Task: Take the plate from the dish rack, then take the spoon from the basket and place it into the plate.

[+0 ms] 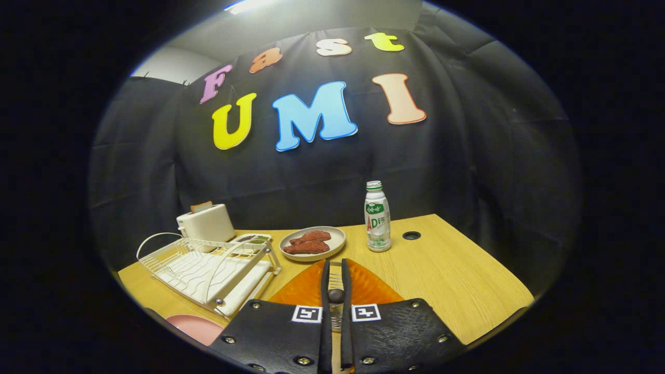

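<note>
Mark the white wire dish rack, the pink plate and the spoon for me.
White wire dish rack [208,265]: gripper view, its ribbed drain tray.
Pink plate [195,327]: gripper view, the bare face beside the rack.
Metal spoon [336,296]: gripper view, the dark part pinched between the closed fingers.

Camera rides on tool [336,270], low over table [457,270], facing booth wall.

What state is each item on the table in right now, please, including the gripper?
White wire dish rack: empty.
Pink round plate: out of the rack, lying flat beside it.
White toaster: bread slice sticking up.
Beige round plate: holds red meat slices.
White plastic bottle: upright, capped.
Orange ribbed basket: beneath the gripper.
Gripper: jaws nearly together around a small dark item; grip unclear.
</note>
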`<state>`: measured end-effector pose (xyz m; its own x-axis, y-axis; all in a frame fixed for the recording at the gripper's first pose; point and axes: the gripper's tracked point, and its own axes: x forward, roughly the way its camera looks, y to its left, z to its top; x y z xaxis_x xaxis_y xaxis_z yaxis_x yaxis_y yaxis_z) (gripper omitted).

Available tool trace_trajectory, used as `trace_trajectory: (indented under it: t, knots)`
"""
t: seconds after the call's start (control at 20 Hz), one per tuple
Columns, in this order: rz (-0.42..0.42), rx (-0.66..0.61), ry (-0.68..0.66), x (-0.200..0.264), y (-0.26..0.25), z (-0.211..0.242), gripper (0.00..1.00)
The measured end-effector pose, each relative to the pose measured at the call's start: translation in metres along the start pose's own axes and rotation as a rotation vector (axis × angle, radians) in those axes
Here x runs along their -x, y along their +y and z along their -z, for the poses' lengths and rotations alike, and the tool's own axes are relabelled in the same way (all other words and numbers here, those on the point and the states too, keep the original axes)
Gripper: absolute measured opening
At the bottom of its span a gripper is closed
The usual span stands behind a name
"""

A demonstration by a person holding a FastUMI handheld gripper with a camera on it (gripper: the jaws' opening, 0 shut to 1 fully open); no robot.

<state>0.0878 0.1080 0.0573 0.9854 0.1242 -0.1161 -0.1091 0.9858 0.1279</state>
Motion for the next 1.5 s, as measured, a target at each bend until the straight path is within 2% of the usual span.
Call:
trace_trajectory:
  t: [0.3,0.65,0.85,1.05,1.3,1.5]
  knots:
    - [-0.021,0.047,0.04,-0.002,0.012,-0.006,0.06]
    - [0.002,0.06,0.065,-0.005,0.015,-0.022,0.06]
    - [0.019,0.079,0.056,-0.001,0.018,-0.043,0.06]
    - [0.066,0.083,0.022,0.012,0.018,-0.084,0.06]
    - [0.082,0.094,-0.041,0.045,0.03,-0.137,0.06]
    - [0.079,0.103,-0.064,0.08,0.041,-0.159,0.06]
